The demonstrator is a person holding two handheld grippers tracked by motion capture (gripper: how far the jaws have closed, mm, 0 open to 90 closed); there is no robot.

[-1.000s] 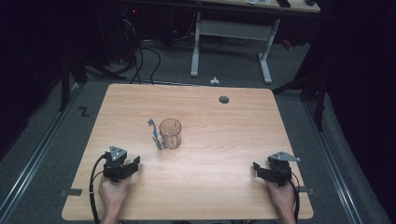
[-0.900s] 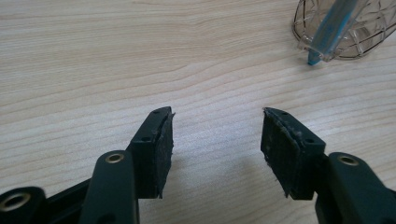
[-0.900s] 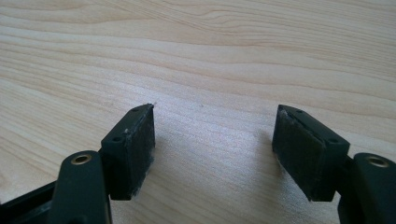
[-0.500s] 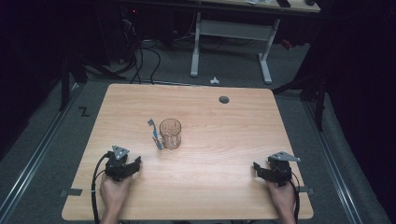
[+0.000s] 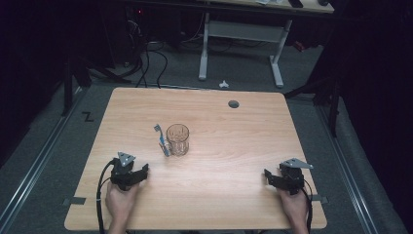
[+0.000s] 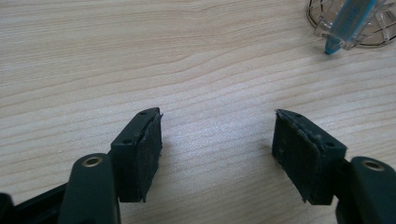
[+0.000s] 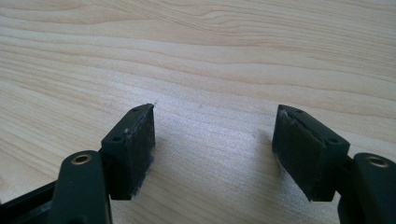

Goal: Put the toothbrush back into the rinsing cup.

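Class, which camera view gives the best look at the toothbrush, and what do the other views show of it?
The high view: the whole toothbrush lies on the table just left of the glass, seemingly against it. The left gripper view catches a blue end in front of the glass base. The right gripper view looks at bare table.

The table (image 5: pixel 219 141) is pale wood with wavy, streaky grain running across it, and a small dark round hole (image 5: pixel 234 104) sits near its far edge. The glass (image 5: pixel 178 139) is clear with a brownish tint and a diamond-grid pattern on its wall. The toothbrush (image 5: pixel 162 141) is light blue with a paler, whitish part. Both grippers are black: the left gripper (image 5: pixel 142 171) and the right gripper (image 5: pixel 268 175) each carry a grey plate, and their pads (image 6: pixel 149 154) look matte black.
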